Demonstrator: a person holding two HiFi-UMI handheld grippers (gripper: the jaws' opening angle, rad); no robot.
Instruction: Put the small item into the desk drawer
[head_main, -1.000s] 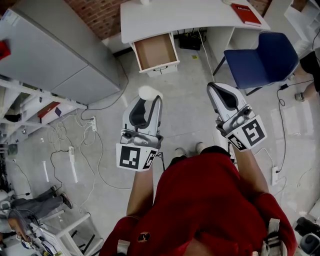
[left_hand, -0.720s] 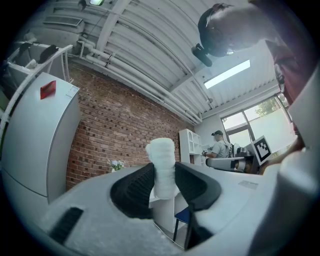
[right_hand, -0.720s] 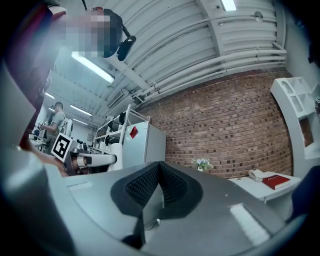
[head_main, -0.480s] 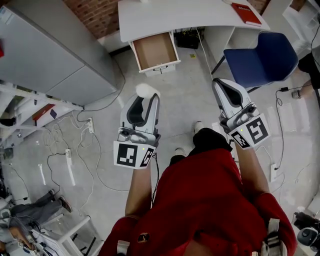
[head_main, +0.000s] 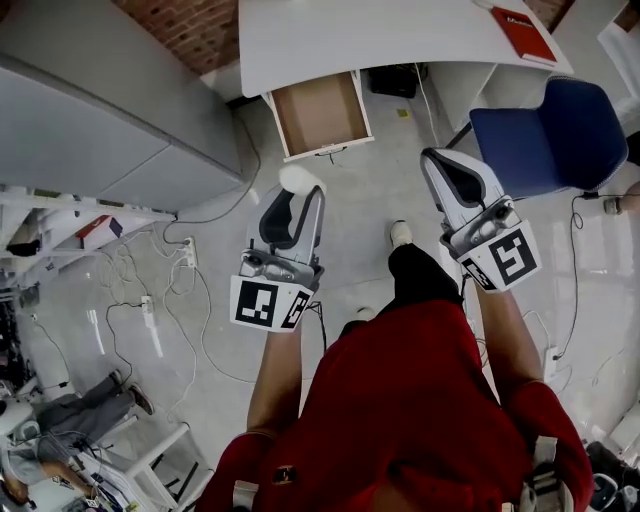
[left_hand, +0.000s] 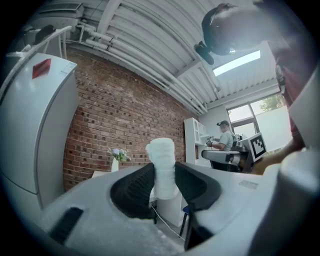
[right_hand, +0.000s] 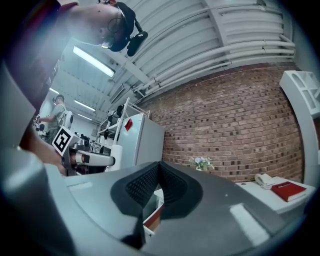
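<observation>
Head view: the person has stepped forward since a second ago. The open drawer under the white table now sits larger and lower in frame, and one foot is out ahead on the floor. The left claw holds the small item at its tips, with the same grip as before. The item hangs over bare floor, nearer the drawer front than it was but still short of it. The right claw rides alongside, near the blue chair.

Left gripper view: jaws clamped on the small item, which stands upright and pokes past the tips. It is white and ribbed, possibly a wrapped roll – too blurred to say.

Right gripper view: jaws closed together with nothing between them. A corner of the drawer shows just below them.

Reading: the carry is under way – the approach is closing, and the placing is not yet begun.
</observation>
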